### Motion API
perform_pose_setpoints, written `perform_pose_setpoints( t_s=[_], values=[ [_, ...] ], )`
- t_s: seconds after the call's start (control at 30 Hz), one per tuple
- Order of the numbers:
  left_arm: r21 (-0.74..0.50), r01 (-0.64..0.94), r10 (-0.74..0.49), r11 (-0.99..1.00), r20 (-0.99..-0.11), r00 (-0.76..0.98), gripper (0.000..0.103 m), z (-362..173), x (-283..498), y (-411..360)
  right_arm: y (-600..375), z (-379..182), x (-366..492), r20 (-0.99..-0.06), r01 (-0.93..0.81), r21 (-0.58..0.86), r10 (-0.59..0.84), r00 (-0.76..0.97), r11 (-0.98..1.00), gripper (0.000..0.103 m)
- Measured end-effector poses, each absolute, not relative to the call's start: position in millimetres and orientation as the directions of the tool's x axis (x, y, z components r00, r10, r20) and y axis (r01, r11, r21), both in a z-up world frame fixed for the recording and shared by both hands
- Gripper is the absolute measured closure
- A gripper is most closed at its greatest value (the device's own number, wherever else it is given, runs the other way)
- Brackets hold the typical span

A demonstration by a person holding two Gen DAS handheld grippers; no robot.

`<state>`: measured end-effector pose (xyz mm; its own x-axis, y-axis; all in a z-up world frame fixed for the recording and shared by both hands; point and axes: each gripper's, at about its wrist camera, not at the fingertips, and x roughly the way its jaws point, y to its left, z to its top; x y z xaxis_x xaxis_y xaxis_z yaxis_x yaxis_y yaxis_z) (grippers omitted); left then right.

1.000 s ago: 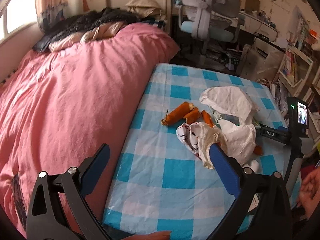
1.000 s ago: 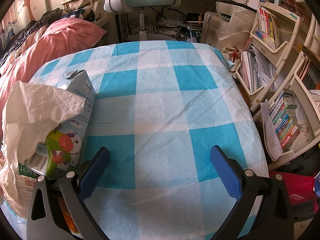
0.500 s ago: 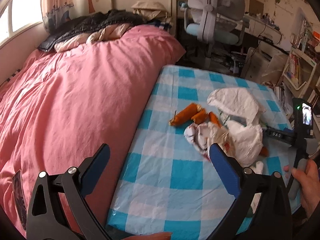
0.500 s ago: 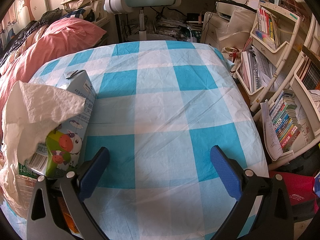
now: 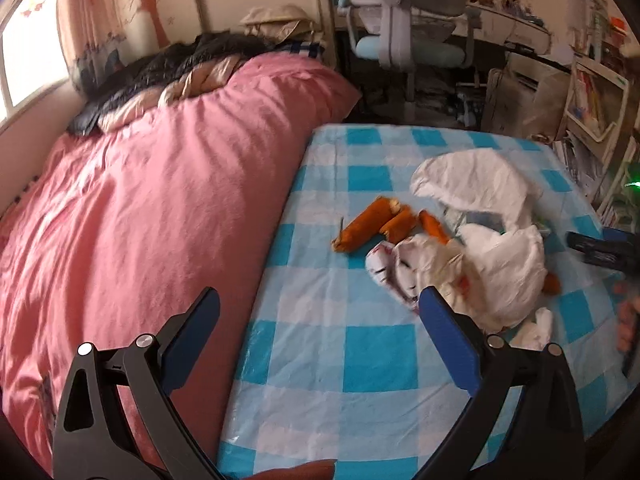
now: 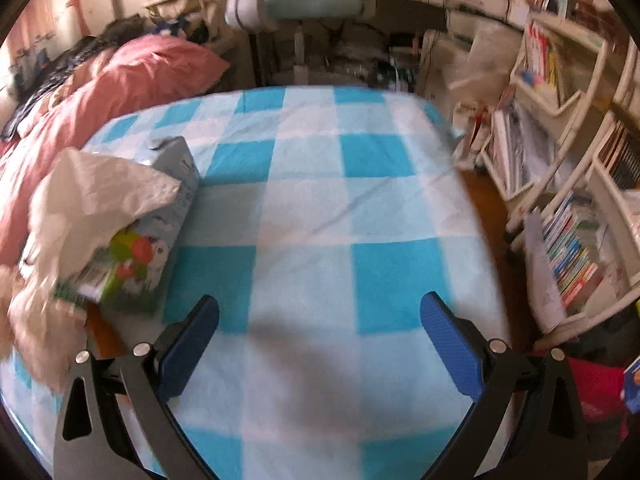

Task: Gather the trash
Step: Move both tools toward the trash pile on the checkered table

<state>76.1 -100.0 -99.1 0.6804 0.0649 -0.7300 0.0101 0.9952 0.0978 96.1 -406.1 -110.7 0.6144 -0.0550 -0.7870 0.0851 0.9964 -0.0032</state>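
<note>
The left gripper (image 5: 316, 328) hovers with jaws spread wide and empty over the near part of the blue-checked cloth (image 5: 360, 360); the right gripper (image 6: 320, 332) is likewise spread and empty. Farther right lie carrot pieces (image 5: 376, 224) touching a crumpled white plastic bag (image 5: 492, 248). A milk carton (image 6: 160, 216) lies half under the bag, left of the right gripper.

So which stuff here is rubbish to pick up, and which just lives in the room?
Rubbish to collect:
carrot pieces
milk carton
crumpled white plastic bags

Just lying about:
pink duvet
desk chair
shelved books
</note>
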Motion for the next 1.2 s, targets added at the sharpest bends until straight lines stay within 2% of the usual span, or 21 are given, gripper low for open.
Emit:
perform_pose_setpoints(
  t_s=[0.13,0.3,0.47,0.67,0.73,0.8,0.97,1.2],
  values=[
    [-0.010,-0.013,0.002,1.000,-0.739,0.674,0.007,-94.2,76.8,-94.5,-404.1,-74.9,52.7,-0.721,0.015,0.094,0.058,0.690,0.995,0.007],
    [-0.027,0.025,-0.037,0.999,-0.709,0.705,0.007,-80.5,67.9,-104.6,-371.8,-42.2,9.9,-0.640,-0.064,0.082,0.102,0.762,0.995,0.007],
    [-0.056,0.047,-0.073,0.997,-0.705,0.706,0.007,-77.8,62.7,-111.3,-349.1,-48.6,13.7,-0.658,-0.116,0.056,0.124,0.743,0.992,0.007],
    [-0.022,0.055,-0.055,0.998,-0.704,0.708,0.007,-80.3,62.6,-111.0,-336.3,-64.9,14.7,-0.697,-0.178,0.085,0.186,0.693,0.980,0.007],
    [-0.034,0.045,-0.056,0.998,-0.702,0.710,0.007,-79.9,64.0,-104.9,-331.5,-69.0,15.0,-0.708,-0.205,0.090,0.207,0.676,0.975,0.010],
    [-0.042,0.038,-0.057,0.998,-0.708,0.704,0.007,-81.0,66.4,-99.6,-326.7,-75.8,14.9,-0.726,-0.234,0.106,0.236,0.646,0.967,0.022],
    [-0.053,0.043,-0.068,0.998,-0.708,0.703,0.007,-81.7,69.1,-93.6,-317.6,-87.1,14.6,-0.761,-0.282,0.154,0.296,0.577,0.947,0.036],
    [-0.024,0.109,-0.094,0.994,-0.703,0.705,0.007,-81.4,66.3,-108.6,-309.9,-99.1,16.8,-0.775,-0.284,0.187,0.319,0.546,0.940,0.038]
  ],
)
